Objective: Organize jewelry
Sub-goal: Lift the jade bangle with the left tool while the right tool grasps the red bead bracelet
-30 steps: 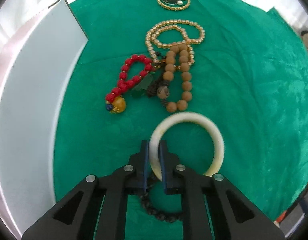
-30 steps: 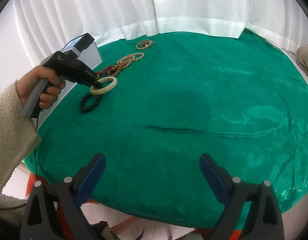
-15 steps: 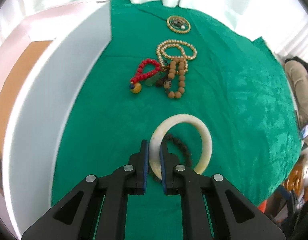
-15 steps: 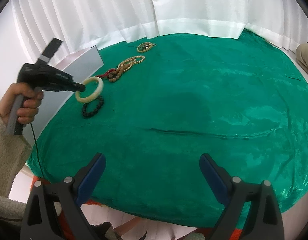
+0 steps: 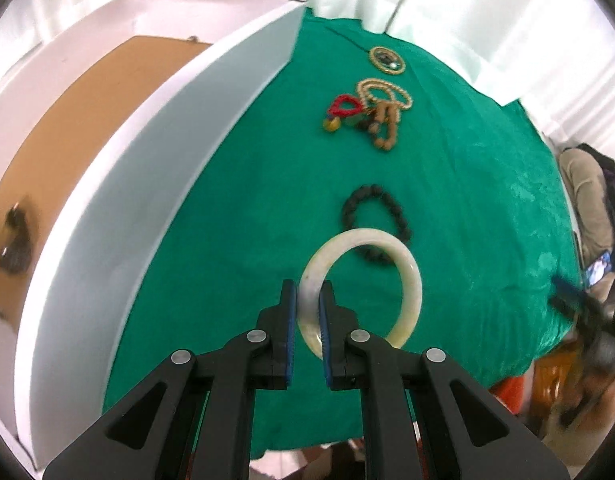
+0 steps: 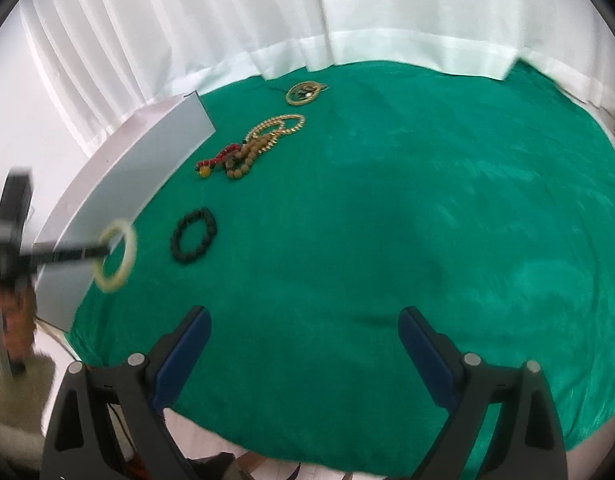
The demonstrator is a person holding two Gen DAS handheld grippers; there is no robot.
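My left gripper (image 5: 307,300) is shut on a pale cream bangle (image 5: 407,268), held in the air above the green cloth beside the white box (image 5: 119,216). The right wrist view shows that bangle (image 6: 117,254) blurred at the far left, by the box wall (image 6: 127,184). A black bead bracelet (image 5: 377,226) (image 6: 193,236) lies flat on the cloth. Farther back lie a tangle of red, brown and gold bead strands (image 5: 371,114) (image 6: 251,146) and a gold ring-shaped piece (image 5: 387,60) (image 6: 305,92). My right gripper (image 6: 305,344) hangs open over the cloth's near edge, nothing between its fingers.
The white box has a brown floor (image 5: 63,128) with a small dark item (image 5: 17,240) lying in it. A green cloth (image 6: 407,220) covers the table, white curtains (image 6: 267,12) behind. Someone's sleeve and hand (image 6: 11,320) show at the left edge.
My left gripper has carried the bangle up and leftward, off the black bracelet toward the white box, whose brown inside has come into view. The right gripper shifted a little.
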